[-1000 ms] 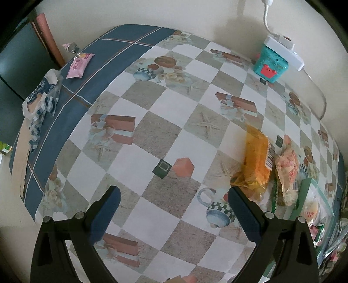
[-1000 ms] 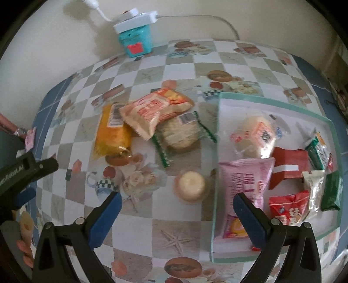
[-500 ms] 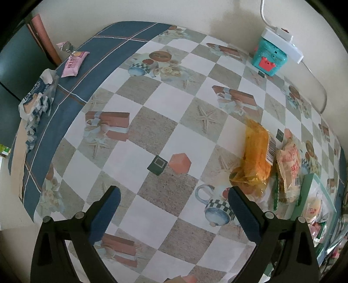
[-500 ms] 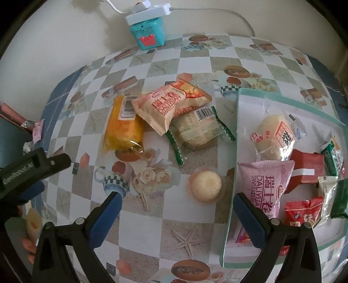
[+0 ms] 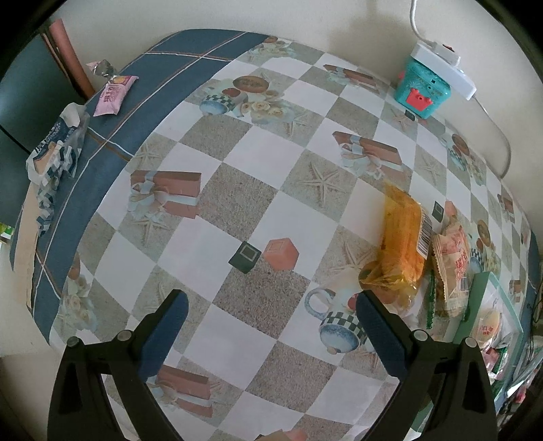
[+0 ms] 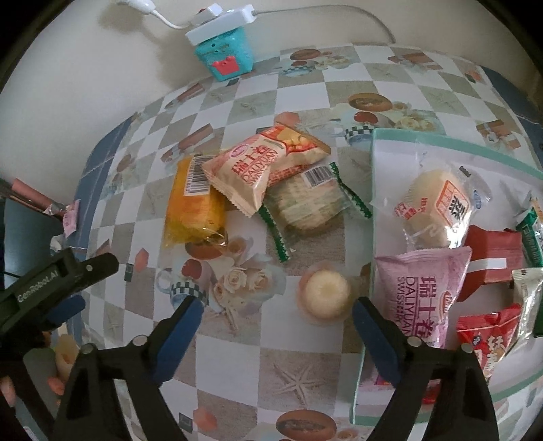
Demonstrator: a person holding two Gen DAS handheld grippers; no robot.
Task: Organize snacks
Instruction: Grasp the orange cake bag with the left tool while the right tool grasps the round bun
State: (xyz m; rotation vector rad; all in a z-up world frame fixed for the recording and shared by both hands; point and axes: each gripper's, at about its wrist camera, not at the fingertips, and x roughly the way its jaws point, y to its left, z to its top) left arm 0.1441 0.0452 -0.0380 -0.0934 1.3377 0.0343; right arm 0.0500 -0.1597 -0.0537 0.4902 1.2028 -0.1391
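Right gripper (image 6: 275,310): jaws wide apart and closing, pointed steeply down at the tablecloth; nothing is pressed by the blue pads.
Round cake (image 6: 325,294): a small pale cake in clear wrap, lying just ahead of the fingertips and nearer the right finger, not touched.
Left gripper (image 5: 271,310): jaws wide open over bare checked tablecloth (image 5: 237,190), holding nothing; in the right wrist view it shows at the left edge.
Loose snacks beyond the cake: a green-edged cracker pack (image 6: 305,203), a beige Daliyuan roll pack (image 6: 258,169) lying partly over it, and an orange cake pack (image 6: 193,207) just left of that, touching the beige one.
Tray (image 6: 441,144): pale with a green rim, on the right, its near-left edge just beside the round cake.
Tray contents: a pink Daliyuan Swiss roll pack (image 6: 424,291) nearest, a wrapped bun (image 6: 437,203) behind it, a red carton (image 6: 492,257), a red bag (image 6: 488,339) and green and silver sachets at the far right.
Far edge: a teal box (image 6: 225,57) against the wall with a white power strip (image 6: 220,23) on top.
Far left corner: a pink snack pack (image 5: 115,93) and a blue-and-white bag (image 5: 56,149) on the blue border.
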